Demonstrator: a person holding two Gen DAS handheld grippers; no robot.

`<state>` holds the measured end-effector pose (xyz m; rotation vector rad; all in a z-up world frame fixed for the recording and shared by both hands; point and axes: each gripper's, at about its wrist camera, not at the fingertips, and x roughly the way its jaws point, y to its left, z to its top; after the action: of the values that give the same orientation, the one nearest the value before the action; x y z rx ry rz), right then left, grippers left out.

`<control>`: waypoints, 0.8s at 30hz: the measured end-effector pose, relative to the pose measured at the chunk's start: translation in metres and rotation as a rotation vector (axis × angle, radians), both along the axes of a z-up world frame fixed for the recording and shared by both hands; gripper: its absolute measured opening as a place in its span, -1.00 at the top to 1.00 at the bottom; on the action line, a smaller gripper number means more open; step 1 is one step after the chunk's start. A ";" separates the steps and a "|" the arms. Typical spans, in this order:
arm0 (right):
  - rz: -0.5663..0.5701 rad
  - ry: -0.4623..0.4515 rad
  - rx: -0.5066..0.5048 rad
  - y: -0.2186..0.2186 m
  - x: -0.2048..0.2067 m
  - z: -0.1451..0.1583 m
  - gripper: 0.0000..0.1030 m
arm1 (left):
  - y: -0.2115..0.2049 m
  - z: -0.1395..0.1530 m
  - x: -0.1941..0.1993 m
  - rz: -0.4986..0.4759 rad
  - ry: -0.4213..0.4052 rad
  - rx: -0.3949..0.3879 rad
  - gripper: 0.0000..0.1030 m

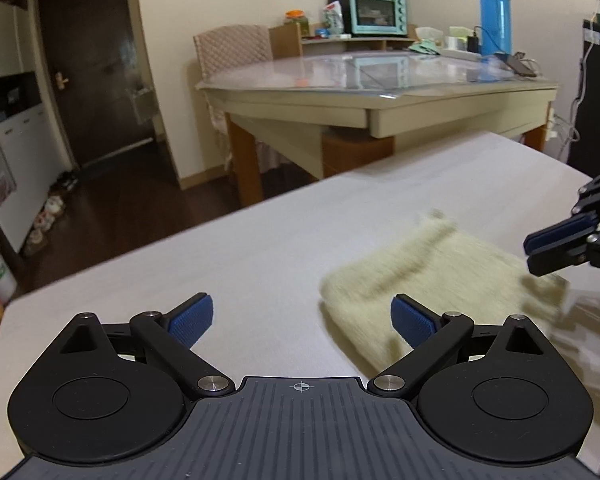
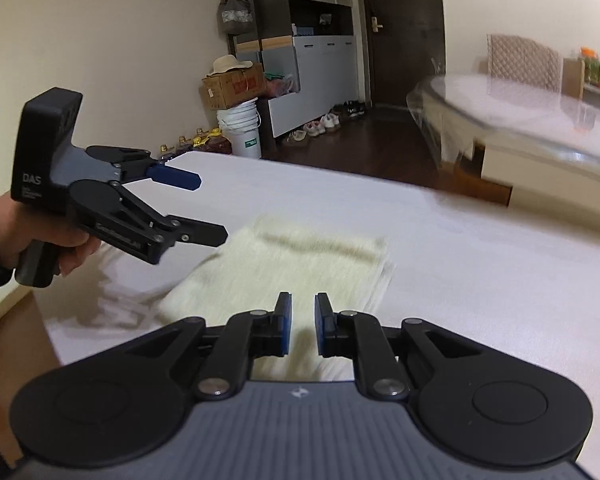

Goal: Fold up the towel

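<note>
A cream towel [image 1: 440, 276], folded into a small rectangle, lies flat on the white table [image 1: 260, 248]. Motion blurs it in both views. My left gripper [image 1: 302, 316] hangs wide open above the table, with the towel's near-left corner by its right finger and nothing between the fingers. The right wrist view shows the same left gripper [image 2: 212, 208], held by a hand, above the towel's [image 2: 300, 264] left edge. My right gripper [image 2: 302, 304] hovers over the towel's near edge, its blue pads a narrow gap apart with nothing pinched. The left wrist view shows it [image 1: 529, 250] at the towel's right side.
Beyond the white table stands a glass-topped dining table [image 1: 380, 80] with a teal toaster oven [image 1: 376, 14], a blue thermos [image 1: 495, 20] and a chair [image 1: 232, 48]. A door [image 1: 92, 68], shoes [image 2: 320, 124], a white bucket [image 2: 240, 130] and a cardboard box [image 2: 232, 88] stand along the walls.
</note>
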<state>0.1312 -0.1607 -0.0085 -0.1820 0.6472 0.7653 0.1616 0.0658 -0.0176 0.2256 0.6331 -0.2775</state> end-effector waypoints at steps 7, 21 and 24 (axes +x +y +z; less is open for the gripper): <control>0.121 -0.015 -0.081 0.041 0.044 -0.005 0.72 | 0.002 -0.012 0.024 0.005 0.031 0.042 -0.92; 0.044 0.055 -0.063 0.035 0.079 -0.021 0.86 | 0.013 -0.020 0.027 0.002 0.056 -0.002 -0.96; 0.017 0.073 -0.031 0.028 0.082 -0.022 0.86 | 0.014 -0.019 0.029 0.010 0.058 -0.013 -0.96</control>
<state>0.2129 -0.1325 -0.0301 -0.1885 0.7282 0.7810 0.1902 0.0795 -0.0361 0.2022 0.6894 -0.2791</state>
